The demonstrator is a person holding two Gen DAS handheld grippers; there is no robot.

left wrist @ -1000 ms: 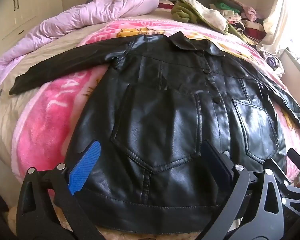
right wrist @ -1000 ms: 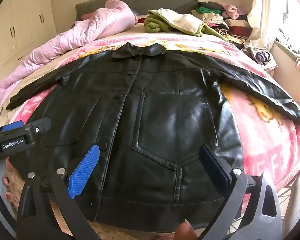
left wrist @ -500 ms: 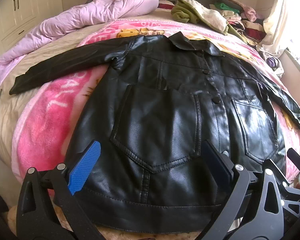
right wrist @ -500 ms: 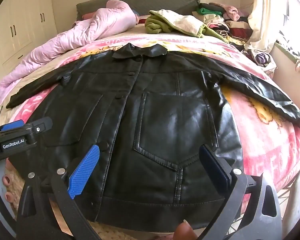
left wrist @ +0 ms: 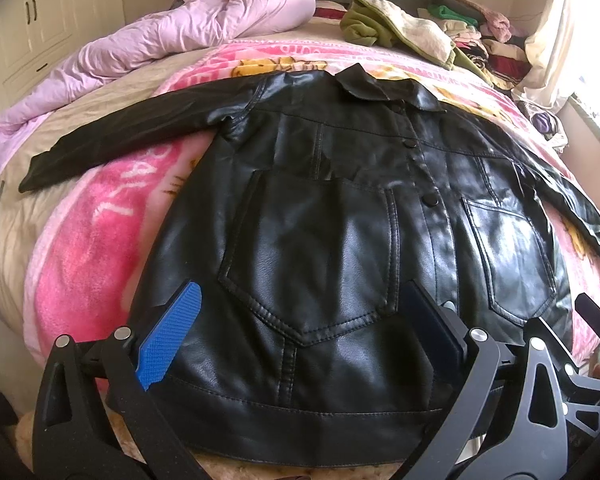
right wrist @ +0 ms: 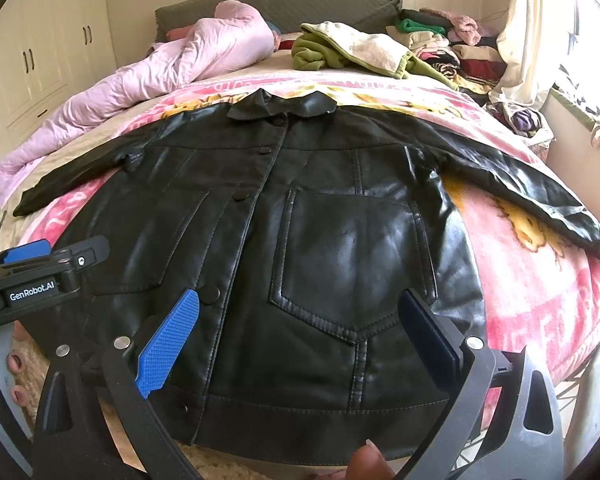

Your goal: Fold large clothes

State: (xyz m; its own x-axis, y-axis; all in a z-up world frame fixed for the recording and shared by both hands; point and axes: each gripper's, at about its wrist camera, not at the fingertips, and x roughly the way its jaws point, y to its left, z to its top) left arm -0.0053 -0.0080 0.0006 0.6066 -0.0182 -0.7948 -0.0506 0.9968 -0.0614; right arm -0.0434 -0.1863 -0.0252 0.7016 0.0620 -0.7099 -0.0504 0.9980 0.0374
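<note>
So I've got the black leather jacket (left wrist: 340,240) spread flat, front side up, on the pink blanket (left wrist: 100,248) over the bed, collar pointing away from me and hem nearest the fingers. Both sleeves stick out sideways, so its long axis runs left to right across the bed. Left gripper (left wrist: 300,336) hovers over the hem by the left pocket, right gripper (right wrist: 300,332) over the right pocket, both spread wide with nothing in them. Each arm looks about equally close to its own sleeve. Lilac duvet (left wrist: 160,40) and the clothes pile (right wrist: 440,48) sit well behind the collar, nothing in the way
</note>
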